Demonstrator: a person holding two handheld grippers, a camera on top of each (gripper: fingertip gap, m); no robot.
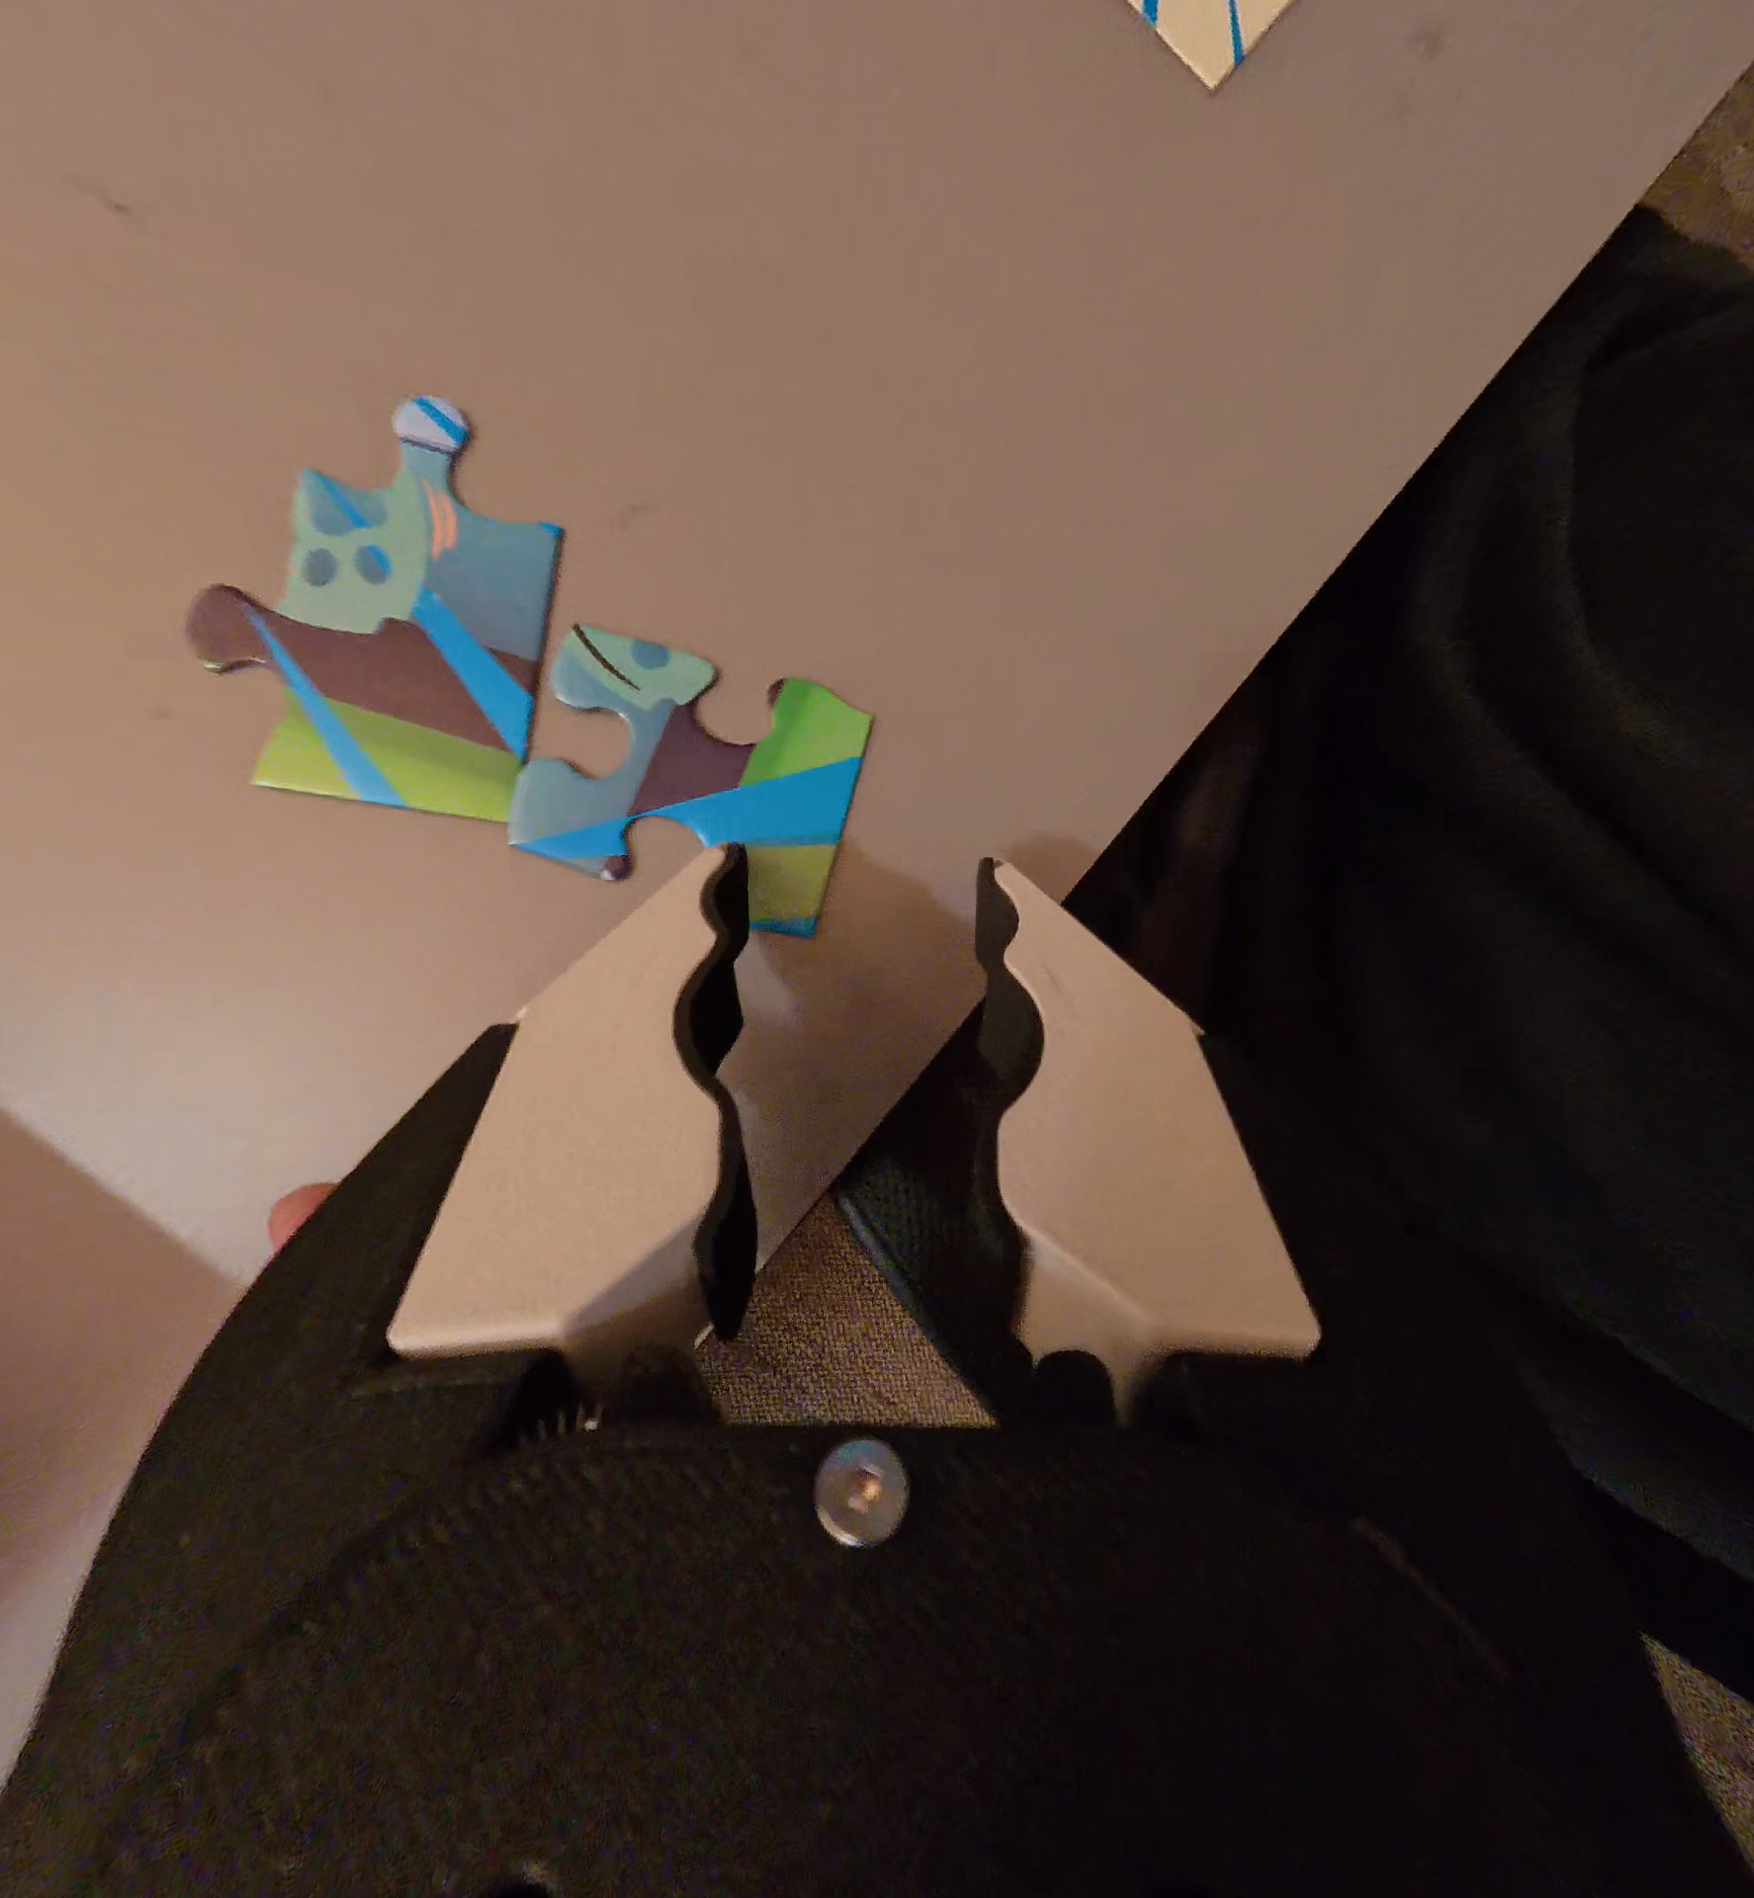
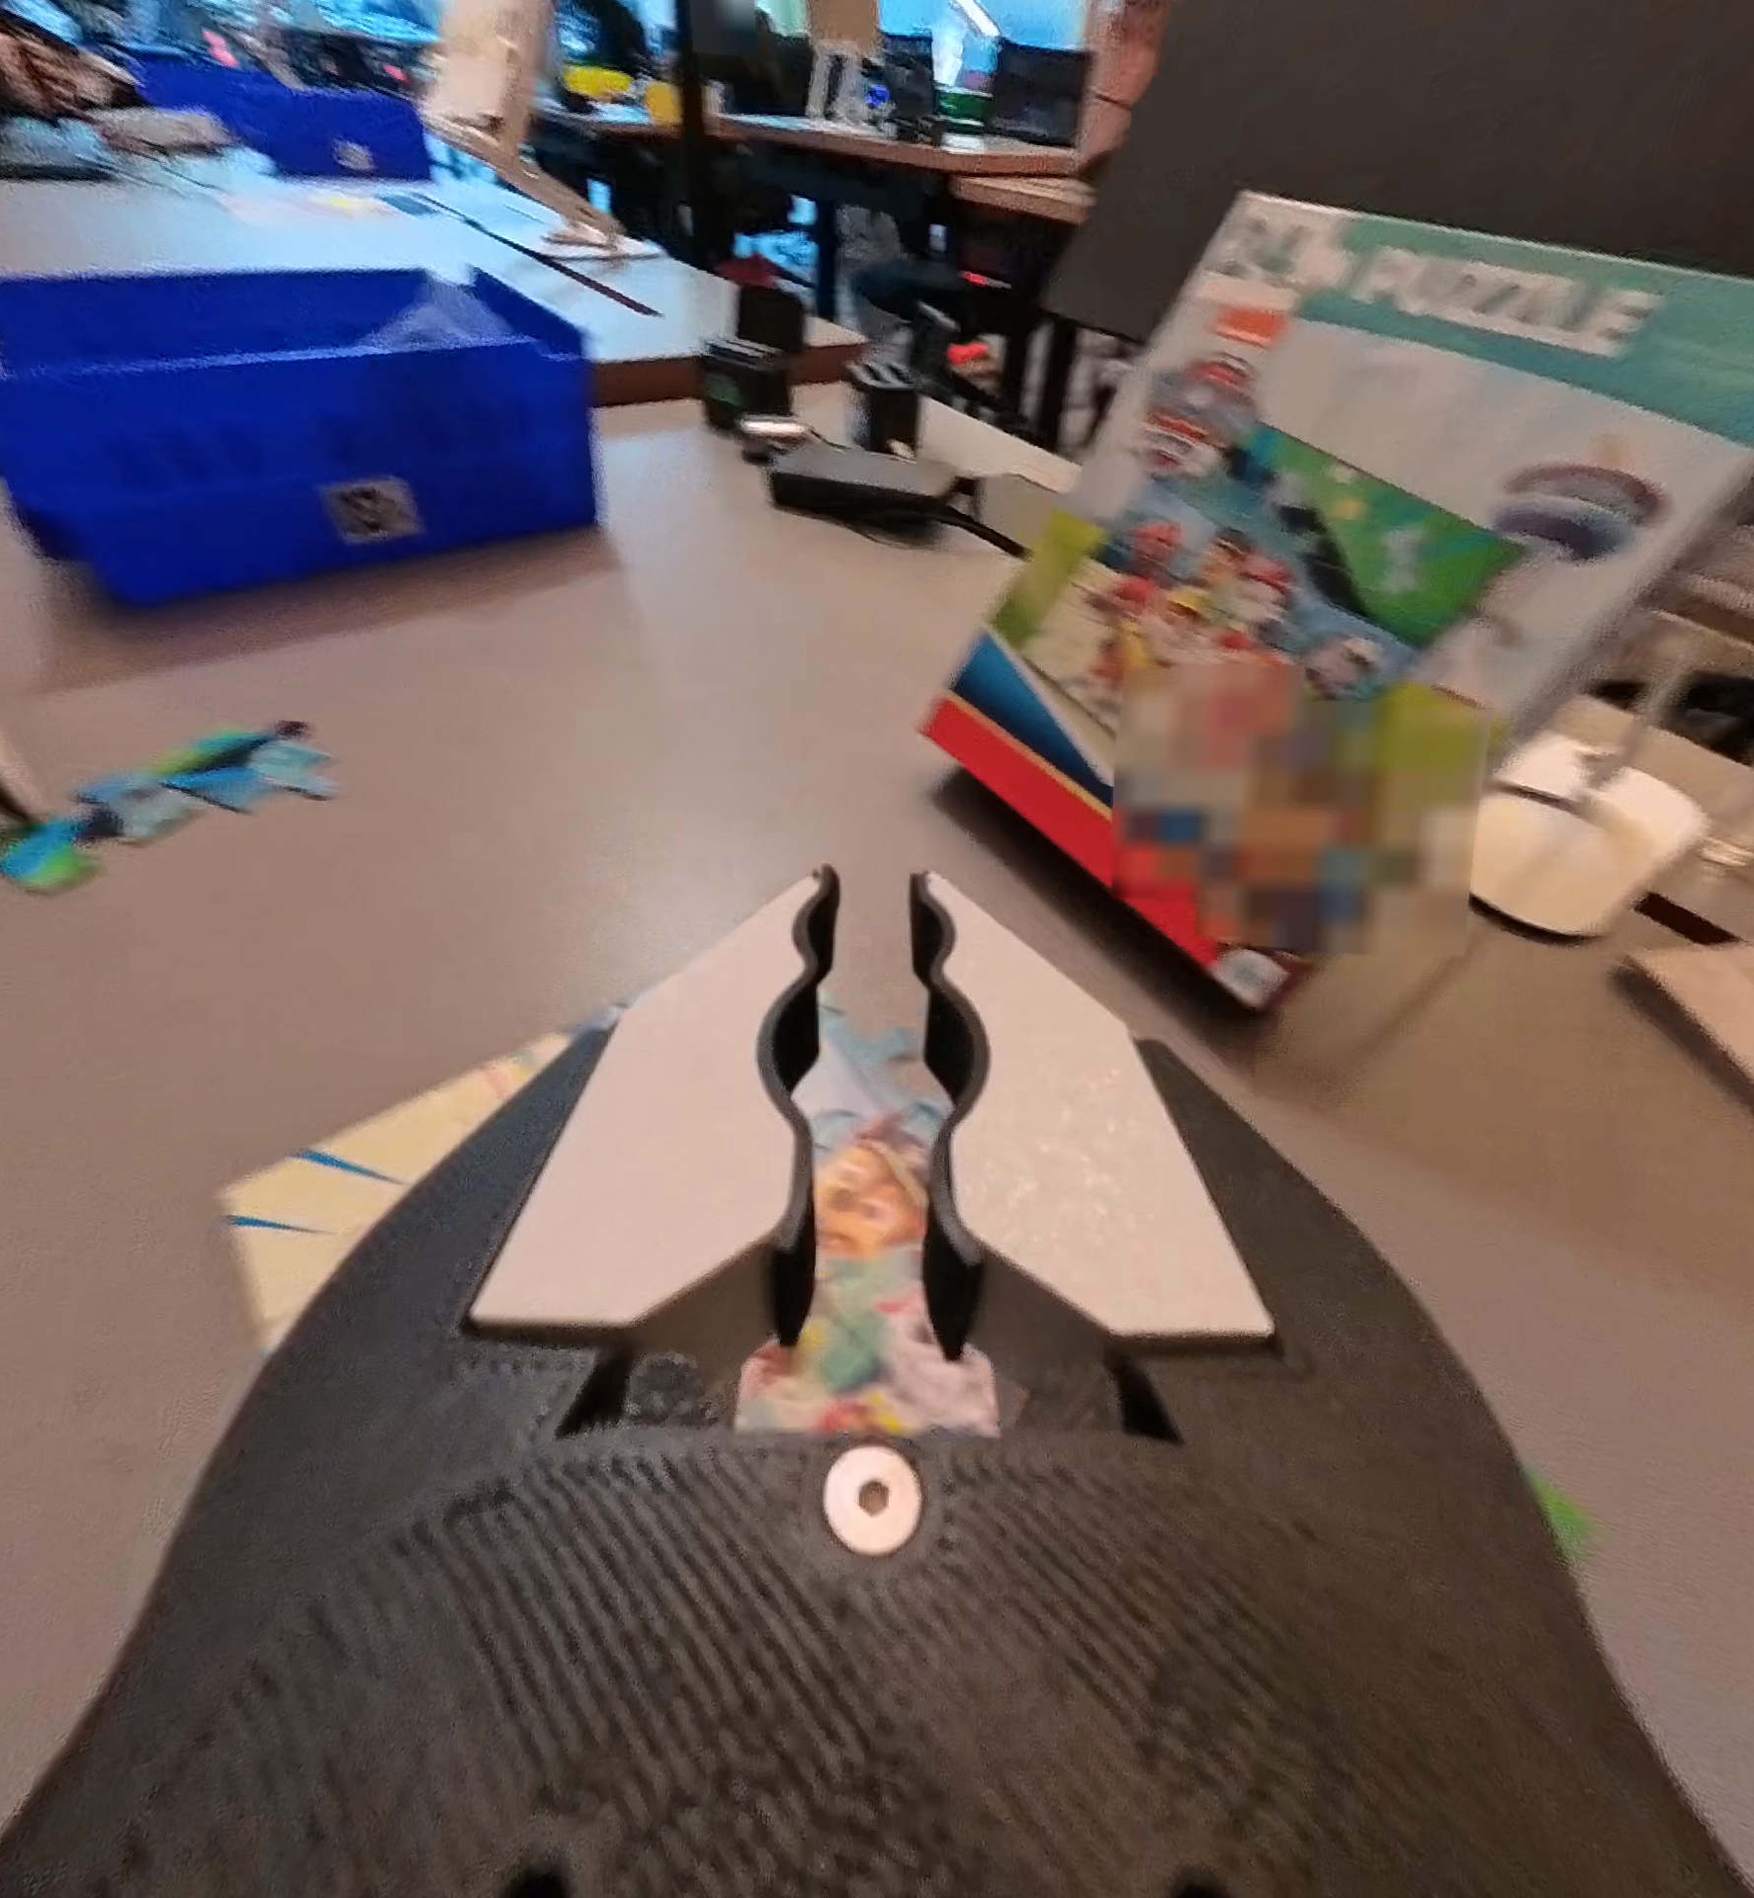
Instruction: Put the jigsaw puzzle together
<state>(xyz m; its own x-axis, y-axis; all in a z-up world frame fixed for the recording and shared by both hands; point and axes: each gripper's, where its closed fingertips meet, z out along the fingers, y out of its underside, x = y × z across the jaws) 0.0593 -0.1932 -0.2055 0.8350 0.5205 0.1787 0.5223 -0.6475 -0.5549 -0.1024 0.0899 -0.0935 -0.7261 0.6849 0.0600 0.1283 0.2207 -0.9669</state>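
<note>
Hovering over the grey table (image 1: 852, 257), your left claw (image 1: 857, 863) is standing wide open with nothing between its fingers. Its left fingertip (image 1: 719, 873) is covering the near corner of a puzzle piece (image 1: 739, 760) in green, blue and brown, which is lying flat just ahead of the claw and to the left of the gap. Whether the fingertip is touching it you cannot tell. A second puzzle piece (image 1: 411, 657) is lying further out on the left, its edge meeting the first one. At the far edge of that view a white card corner (image 1: 1212, 31) with blue lines is showing.

Your right claw (image 2: 873, 883) is slightly open and gripping nothing. Below its fingers a colourful puzzle sheet (image 2: 878, 1202) is lying on the table (image 2: 647, 668), showing through the gap. Further off on the left the two puzzle pieces (image 2: 185, 791) are lying, blurred. To the right a puzzle box (image 2: 1315, 575) is leaning tilted, and beyond on the left a blue bin (image 2: 277, 431) is standing.
</note>
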